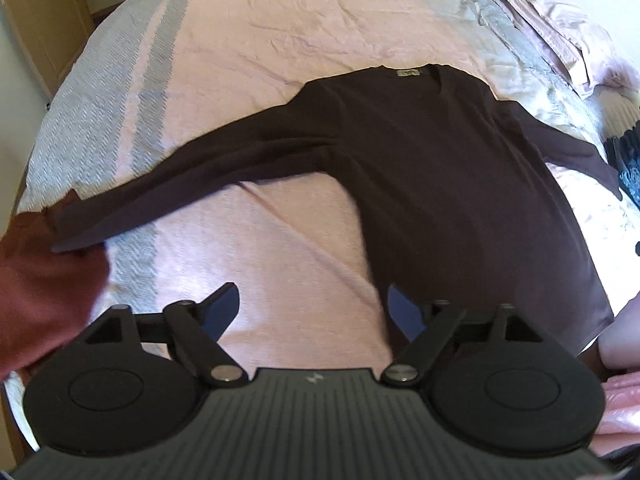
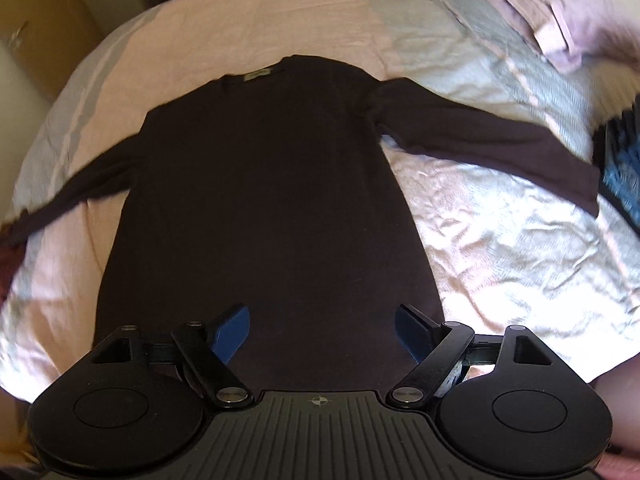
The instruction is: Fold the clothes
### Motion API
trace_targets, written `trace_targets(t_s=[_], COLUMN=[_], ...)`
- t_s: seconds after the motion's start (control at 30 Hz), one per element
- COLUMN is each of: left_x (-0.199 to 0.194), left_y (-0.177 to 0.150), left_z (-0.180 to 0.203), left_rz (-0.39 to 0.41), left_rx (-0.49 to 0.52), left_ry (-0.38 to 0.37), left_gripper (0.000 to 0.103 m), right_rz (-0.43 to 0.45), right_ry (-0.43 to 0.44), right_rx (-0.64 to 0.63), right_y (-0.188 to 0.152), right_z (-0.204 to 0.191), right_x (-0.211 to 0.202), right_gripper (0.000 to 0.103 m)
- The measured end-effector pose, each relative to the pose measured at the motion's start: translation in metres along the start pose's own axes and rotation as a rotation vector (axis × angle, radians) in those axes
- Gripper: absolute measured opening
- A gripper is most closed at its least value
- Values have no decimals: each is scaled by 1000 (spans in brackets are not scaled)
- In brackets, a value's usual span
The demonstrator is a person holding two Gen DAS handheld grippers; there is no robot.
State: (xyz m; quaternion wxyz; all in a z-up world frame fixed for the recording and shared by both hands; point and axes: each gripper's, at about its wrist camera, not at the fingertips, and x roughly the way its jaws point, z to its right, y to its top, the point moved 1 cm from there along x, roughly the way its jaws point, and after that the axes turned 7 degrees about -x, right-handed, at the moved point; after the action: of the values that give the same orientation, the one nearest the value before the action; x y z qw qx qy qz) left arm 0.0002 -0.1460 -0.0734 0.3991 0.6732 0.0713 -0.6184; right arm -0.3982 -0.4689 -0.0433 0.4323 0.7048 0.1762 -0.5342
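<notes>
A dark brown long-sleeved sweater (image 1: 432, 168) lies flat on the pink and grey bedspread (image 1: 256, 40), neck away from me, both sleeves spread out to the sides. It also shows in the right wrist view (image 2: 264, 184). My left gripper (image 1: 316, 312) is open and empty, above the bedspread at the sweater's lower left edge. My right gripper (image 2: 322, 330) is open and empty, over the sweater's lower body near the hem.
A reddish garment (image 1: 44, 292) lies at the left sleeve's cuff. Folded pink cloth (image 1: 568, 40) lies at the far right of the bed. A dark patterned item (image 2: 624, 168) sits by the right cuff. A wooden door (image 1: 36, 12) stands far left.
</notes>
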Motion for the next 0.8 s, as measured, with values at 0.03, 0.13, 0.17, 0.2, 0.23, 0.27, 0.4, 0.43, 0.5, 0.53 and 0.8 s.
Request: trace_targets(t_s=[0.03,0.13,0.17,0.2,0.23,0.27,0.4,0.43,0.5,0.53,0.8], left_x=[1,6,8,9,9,7,-10,-14,-19,-20,-40], left_y=[3,13,17,21,25,28,35,34,31,28,-3], left_z=[-8,-32,-39,-47,-54,-61,-85,-89,-91,-91,-80], left_rz=[4,27,38,50,58,64,76,82,87,92,114], left_rx=[20,97,137,182,225,266,352,370,415,440,555], left_ry=[-5,-35,-49,-65,-85,-109,-161,-170,-194,-202,-240], left_gripper=[80,80,80,80,80,80,80,81,81,81,81], right_rz=[7,28,34,35,35,34,34,29,24,26,15], right_ry=[-17,-81,-105,-127,-147,-168,-251,-257,-268,-278,-300], right_rx=[3,42,60,83,109,134,236,249,260,258,248], right_y=[-3,-17,-21,-26,-32,-37,-57,-61,-68,-72,-91], right_z=[-8,-37,-48,-61,-76,-90,-147,-162,-191,-204,-260], right_x=[-4,-16,-20,-24,-28,-32,-47,-52,-61,-66,-79], right_gripper=[83,83,83,83,83,83,83,83,83,83,83])
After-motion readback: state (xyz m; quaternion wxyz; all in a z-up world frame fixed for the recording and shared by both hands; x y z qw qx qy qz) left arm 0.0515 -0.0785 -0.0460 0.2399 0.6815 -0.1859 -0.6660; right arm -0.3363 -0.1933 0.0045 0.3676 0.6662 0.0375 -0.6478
